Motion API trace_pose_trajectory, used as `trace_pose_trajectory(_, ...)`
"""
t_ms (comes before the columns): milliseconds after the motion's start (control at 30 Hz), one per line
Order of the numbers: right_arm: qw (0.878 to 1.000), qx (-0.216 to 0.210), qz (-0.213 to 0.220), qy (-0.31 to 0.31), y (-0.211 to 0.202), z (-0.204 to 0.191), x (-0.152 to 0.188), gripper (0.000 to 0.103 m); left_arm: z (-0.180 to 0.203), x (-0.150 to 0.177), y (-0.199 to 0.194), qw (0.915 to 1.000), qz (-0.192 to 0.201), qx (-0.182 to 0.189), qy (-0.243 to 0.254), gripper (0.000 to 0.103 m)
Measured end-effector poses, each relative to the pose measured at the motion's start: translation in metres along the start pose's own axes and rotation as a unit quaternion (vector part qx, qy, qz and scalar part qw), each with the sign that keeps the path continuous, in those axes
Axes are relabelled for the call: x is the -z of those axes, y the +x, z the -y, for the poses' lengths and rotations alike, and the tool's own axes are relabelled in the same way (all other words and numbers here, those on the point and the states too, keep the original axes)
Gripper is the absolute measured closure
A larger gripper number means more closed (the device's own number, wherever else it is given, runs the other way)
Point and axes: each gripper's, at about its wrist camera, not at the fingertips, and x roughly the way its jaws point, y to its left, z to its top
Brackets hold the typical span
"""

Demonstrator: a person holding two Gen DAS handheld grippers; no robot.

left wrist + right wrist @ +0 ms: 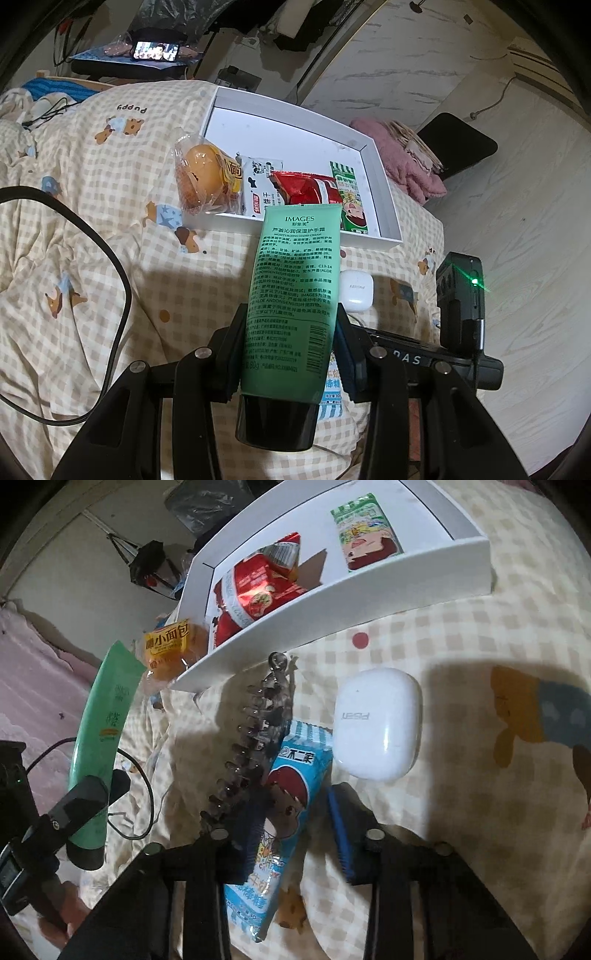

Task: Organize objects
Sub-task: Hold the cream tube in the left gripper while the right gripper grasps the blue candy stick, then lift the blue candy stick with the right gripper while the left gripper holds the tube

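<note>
gripped in my left claw [291, 332] sits the green hand cream tube [295, 280], just short of the white box [384, 206]. my right claw [295, 834] straddles the blue candy packet [284, 805] on the bed, near that box; jaws narrowed, grip unclear.

A: Dim indoor light, warm cast. Hard shadows thrown on the checked bedspread [110, 221], darkest below the white tray [332, 602].
B: Strong fisheye bending at all edges; black vignette in corners. Glare on the red foil packet [258, 587] and earbud case [376, 723]. Green lens flare beside the LED [474, 282]. Near tool parts soft, slightly blurred.
</note>
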Motion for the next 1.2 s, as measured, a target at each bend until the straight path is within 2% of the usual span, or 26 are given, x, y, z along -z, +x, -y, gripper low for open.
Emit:
trace_pose_trajectory(33,1.0,-0.001,0.003,0.001,-0.002,0.0,0.0,0.08,0.0,0.0,0.0,1.0,0.001,0.0,0.0,0.058)
trace_pose_trajectory(100,1.0,-0.006,0.011,0.004,-0.006,0.001,0.0,0.08,0.001,0.0,0.0,1.0,0.001,0.0,0.001,0.058)
trace_pose_trajectory(133,1.0,-0.01,0.018,0.008,-0.01,0.001,0.0,0.085,0.001,0.0,0.001,1.0,0.001,0.0,0.001,0.058)
trace_pose_trajectory(400,0.998,-0.039,0.05,0.017,-0.032,0.001,-0.003,0.086,0.002,-0.001,-0.002,0.9999,0.005,-0.003,0.008,0.058)
trace_pose_trajectory(633,0.992,-0.095,0.069,0.038,-0.043,-0.002,-0.013,0.087,0.001,-0.001,-0.002,1.0,0.006,-0.004,0.004,0.058)
trace_pose_trajectory(700,0.99,-0.121,0.066,0.045,-0.04,-0.003,-0.015,0.087,-0.001,-0.001,-0.004,0.9999,0.012,-0.001,-0.001,0.058)
trace_pose_trajectory(833,0.987,-0.143,0.062,0.048,-0.037,-0.004,-0.014,0.088,-0.003,-0.001,-0.005,0.9998,0.017,0.008,-0.005,0.058)
trace_pose_trajectory(1200,0.985,-0.146,0.07,0.064,-0.043,0.004,-0.013,0.089,-0.006,-0.002,-0.004,0.9998,0.018,-0.003,-0.012,0.058)
